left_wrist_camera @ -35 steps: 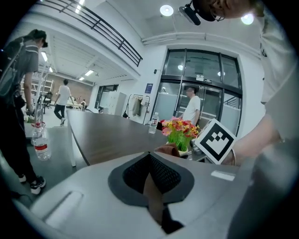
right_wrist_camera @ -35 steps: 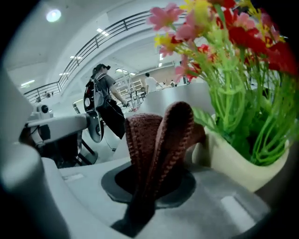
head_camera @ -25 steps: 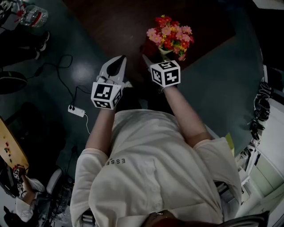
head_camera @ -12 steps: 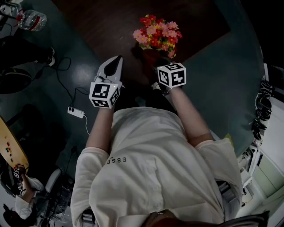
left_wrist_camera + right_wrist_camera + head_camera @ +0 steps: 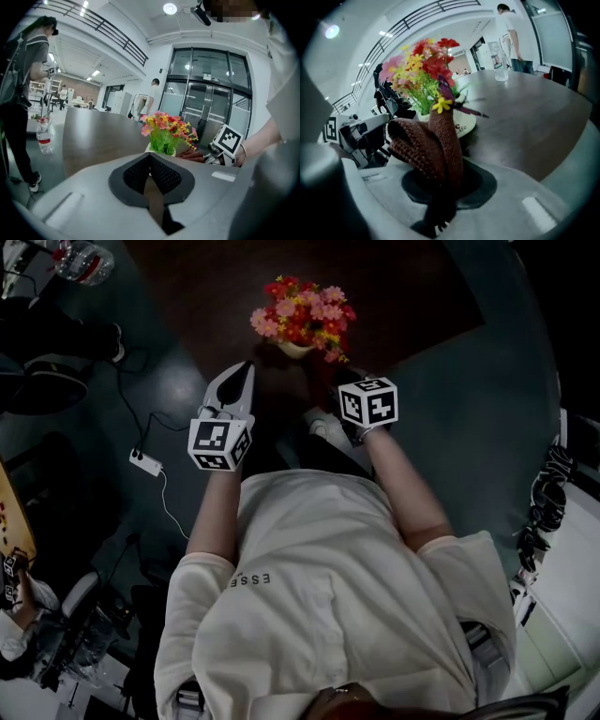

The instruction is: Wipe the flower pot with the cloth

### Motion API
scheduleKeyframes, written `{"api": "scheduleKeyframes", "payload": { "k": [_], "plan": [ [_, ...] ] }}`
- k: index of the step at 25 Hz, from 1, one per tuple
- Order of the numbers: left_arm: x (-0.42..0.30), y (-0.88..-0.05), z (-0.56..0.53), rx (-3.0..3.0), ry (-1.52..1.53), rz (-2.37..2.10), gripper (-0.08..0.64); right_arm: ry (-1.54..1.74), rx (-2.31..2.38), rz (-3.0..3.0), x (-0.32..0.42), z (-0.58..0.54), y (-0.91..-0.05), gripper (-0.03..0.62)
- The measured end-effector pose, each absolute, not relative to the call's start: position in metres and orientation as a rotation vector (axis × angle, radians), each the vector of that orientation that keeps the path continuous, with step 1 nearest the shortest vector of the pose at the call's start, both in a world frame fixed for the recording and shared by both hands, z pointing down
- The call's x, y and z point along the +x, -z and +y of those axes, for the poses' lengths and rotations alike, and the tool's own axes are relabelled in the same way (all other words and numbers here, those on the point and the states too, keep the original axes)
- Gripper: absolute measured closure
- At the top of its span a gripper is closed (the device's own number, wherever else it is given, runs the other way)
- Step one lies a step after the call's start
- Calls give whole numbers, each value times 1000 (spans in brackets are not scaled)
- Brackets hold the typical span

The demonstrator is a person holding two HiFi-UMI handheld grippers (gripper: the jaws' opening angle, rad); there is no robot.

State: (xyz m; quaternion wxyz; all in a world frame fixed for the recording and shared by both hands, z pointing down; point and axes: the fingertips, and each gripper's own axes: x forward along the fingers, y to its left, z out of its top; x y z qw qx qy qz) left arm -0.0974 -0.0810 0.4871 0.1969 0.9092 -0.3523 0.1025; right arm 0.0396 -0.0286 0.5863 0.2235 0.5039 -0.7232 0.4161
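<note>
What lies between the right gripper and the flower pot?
The brown cloth, clamped by the right gripper, stands before the flower pot; the right gripper view shows it.

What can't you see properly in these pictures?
- Head view: the flowers cover most of the flower pot.
- Right gripper view: the brown knitted cloth hides part of the flower pot's lettering, and whether they touch.
- Left gripper view: the left gripper hides the flower pot's lower part.
</note>
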Motion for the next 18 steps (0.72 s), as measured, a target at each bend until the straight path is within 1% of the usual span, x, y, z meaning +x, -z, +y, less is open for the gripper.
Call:
{"api": "scheduleKeyframes", "payload": {
  "k": [4, 5, 7, 9, 11, 14, 16, 18],
  "plan": [
    [-77, -484, -62, 2570, -261, -1028, 545, -1084, 1341, -2021, 69, -17, -584, 542],
    [-71, -484, -57, 2587, -263, -1016, 522, -1064, 1355, -2013, 80, -15, -583, 543],
    [-58, -487, -49, 2614, -291, -977, 373, -1021, 1411, -1987, 106, -14, -578, 543],
    [-45, -491, -47, 2643, -334, -960, 266, -979, 1462, -1970, 134, -21, -573, 543],
    [-32, -500, -50, 2696, -357, -947, 201, -946, 1491, -1964, 157, -34, -569, 543],
    [-19, -512, -60, 2731, -387, -923, 60, -920, 1517, -1962, 176, -53, -564, 543],
    [-13, -519, -69, 2743, -419, -902, -2, -905, 1524, -1961, 179, -63, -562, 543],
    [-6, -527, -83, 2764, -453, -862, -42, -899, 1525, -1962, 179, -76, -560, 543]
  ]
}}
